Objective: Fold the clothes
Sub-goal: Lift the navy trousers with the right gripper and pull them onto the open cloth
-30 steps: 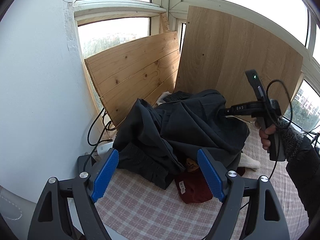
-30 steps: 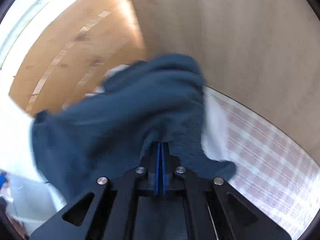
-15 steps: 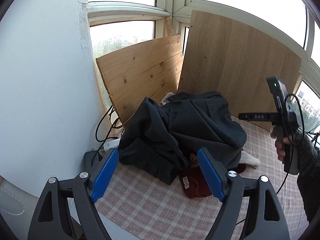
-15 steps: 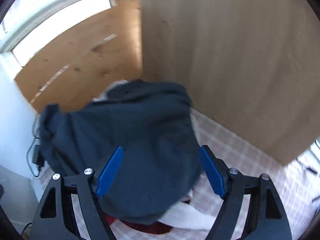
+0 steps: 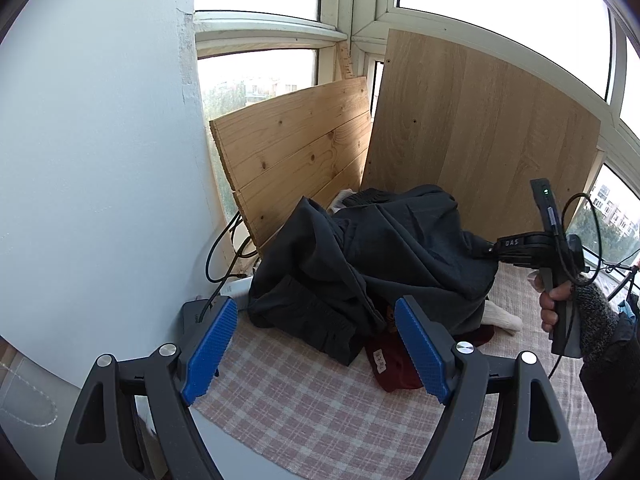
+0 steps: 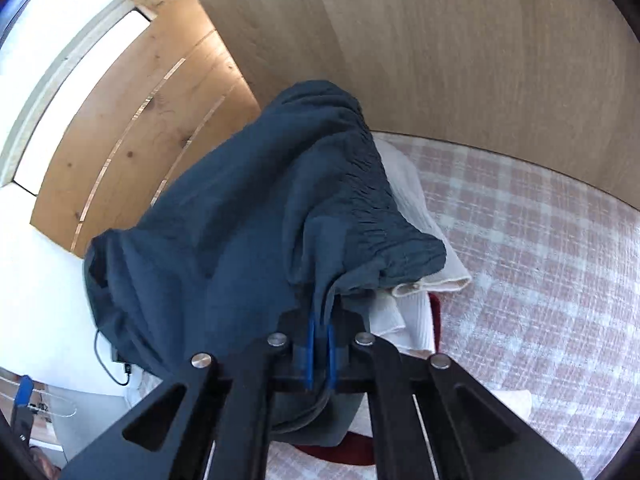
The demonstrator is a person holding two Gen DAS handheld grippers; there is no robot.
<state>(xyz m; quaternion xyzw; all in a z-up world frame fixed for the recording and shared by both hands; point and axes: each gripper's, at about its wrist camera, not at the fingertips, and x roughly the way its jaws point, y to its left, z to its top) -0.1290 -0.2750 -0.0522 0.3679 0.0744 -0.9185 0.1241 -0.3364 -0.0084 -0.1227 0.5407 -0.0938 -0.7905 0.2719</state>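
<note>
A dark navy garment (image 5: 372, 256) lies heaped over a pile of clothes on the pink checked cloth (image 5: 304, 412). It fills the middle of the right wrist view (image 6: 240, 232). My right gripper (image 6: 319, 350) is shut on a fold at the garment's right edge; it shows in the left wrist view (image 5: 490, 249) at the pile's right side. My left gripper (image 5: 312, 348) is open and empty, held in front of the pile. A dark red garment (image 5: 394, 366) and a white one (image 6: 416, 280) lie under the navy one.
Two wooden boards (image 5: 296, 152) (image 5: 480, 136) lean against the windows behind the pile. A white wall (image 5: 100, 160) stands at the left. Black cables (image 5: 218, 256) and a dark box (image 5: 192, 314) lie at the cloth's left edge.
Half a second ago my right gripper was open and away from the pile. It has moved back in and shut on the navy garment's edge. My left gripper stayed open, shifting slightly.
</note>
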